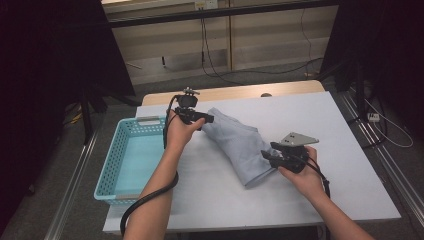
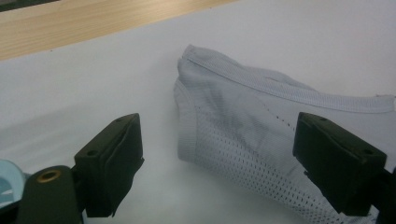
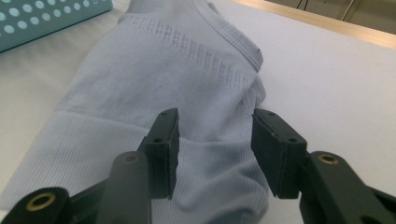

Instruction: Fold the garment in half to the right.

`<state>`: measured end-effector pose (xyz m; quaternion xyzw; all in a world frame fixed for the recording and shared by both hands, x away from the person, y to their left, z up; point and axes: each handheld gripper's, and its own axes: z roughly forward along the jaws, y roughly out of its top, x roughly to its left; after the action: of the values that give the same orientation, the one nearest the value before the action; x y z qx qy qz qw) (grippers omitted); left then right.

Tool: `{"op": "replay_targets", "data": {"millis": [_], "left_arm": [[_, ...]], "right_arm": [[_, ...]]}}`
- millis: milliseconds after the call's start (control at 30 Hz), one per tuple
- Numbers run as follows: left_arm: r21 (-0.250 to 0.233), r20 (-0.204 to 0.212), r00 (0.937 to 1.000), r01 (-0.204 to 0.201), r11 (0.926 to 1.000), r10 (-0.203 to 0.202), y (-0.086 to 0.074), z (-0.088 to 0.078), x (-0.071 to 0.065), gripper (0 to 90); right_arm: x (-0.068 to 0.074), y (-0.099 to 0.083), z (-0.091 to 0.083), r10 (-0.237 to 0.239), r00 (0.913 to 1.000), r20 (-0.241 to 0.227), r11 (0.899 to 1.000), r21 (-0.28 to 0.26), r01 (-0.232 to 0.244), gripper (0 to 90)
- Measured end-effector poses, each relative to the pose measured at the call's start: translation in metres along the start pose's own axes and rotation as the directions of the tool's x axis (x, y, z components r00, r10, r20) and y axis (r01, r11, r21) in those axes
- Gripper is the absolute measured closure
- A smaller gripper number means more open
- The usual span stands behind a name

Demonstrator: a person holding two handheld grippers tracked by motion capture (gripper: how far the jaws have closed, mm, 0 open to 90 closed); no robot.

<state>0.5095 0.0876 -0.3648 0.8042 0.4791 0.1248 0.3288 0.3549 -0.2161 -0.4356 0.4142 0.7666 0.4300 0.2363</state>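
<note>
On the table middle: folded grey cloth (image 1: 235,147) lies long from 11 to 5 o'clock | left gripper (image 1: 202,118) at 11 end, jaws apart, nothing held | right gripper (image 1: 268,156) at 5 end, jaws apart over hem, not pinching | blue basket (image 1: 112,165) at 9 o'clock, nearer left hand.

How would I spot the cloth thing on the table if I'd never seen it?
Look at the white table, with a light blue plastic basket at its left edge. Right of the basket, in the middle, lies a folded pale grey-blue knit garment. It is the soft thing there, with ribbed hems and tiny mesh holes.
</note>
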Motion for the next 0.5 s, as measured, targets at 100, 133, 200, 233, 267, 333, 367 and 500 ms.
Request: {"op": "replay_targets", "data": {"millis": [100,133,200,233,267,333,367,500], "left_arm": [[0.005,0.000,1.0000,0.001,1.0000,-0.001,-0.001,-0.001,0.001,16.3],[0.002,-0.001,1.0000,0.004,1.0000,-0.004,-0.002,-0.001,0.000,16.2],[0.002,0.002,1.0000,-0.001,1.0000,0.001,-0.002,-0.002,-0.001,16.0],[0.000,0.003,1.0000,-0.005,1.0000,0.005,-0.002,-0.003,-0.002,16.0],[0.000,0.004,1.0000,-0.009,1.0000,0.009,-0.002,-0.003,-0.002,16.0],[0.000,0.004,0.9999,-0.012,0.9999,0.012,-0.002,-0.004,-0.002,16.0],[0.000,0.004,0.9999,-0.012,0.9999,0.012,-0.002,-0.004,-0.002,16.0],[-0.005,0.003,1.0000,-0.006,1.0000,0.006,-0.003,-0.005,-0.002,16.0]], "right_arm": [[-0.003,0.004,0.007,-0.005,1.0000,0.007,1.000,0.008,0.005,58.3],[-0.005,0.005,0.011,-0.005,1.0000,0.005,1.000,0.018,0.004,61.2],[-0.008,0.006,0.016,0.004,1.0000,0.002,1.000,0.031,-0.004,63.4],[-0.009,0.007,0.019,-0.010,0.9998,0.014,0.999,0.041,0.010,64.4],[-0.010,0.007,0.022,-0.025,0.9995,0.021,0.998,0.051,0.023,65.4],[-0.012,0.005,0.026,-0.004,0.9999,0.012,0.998,0.059,0.004,66.2],[-0.013,0.005,0.028,-0.006,0.9999,0.014,0.998,0.065,0.005,66.2],[-0.016,0.001,0.035,0.039,0.9992,-0.008,0.994,0.103,-0.038,67.0]]}}
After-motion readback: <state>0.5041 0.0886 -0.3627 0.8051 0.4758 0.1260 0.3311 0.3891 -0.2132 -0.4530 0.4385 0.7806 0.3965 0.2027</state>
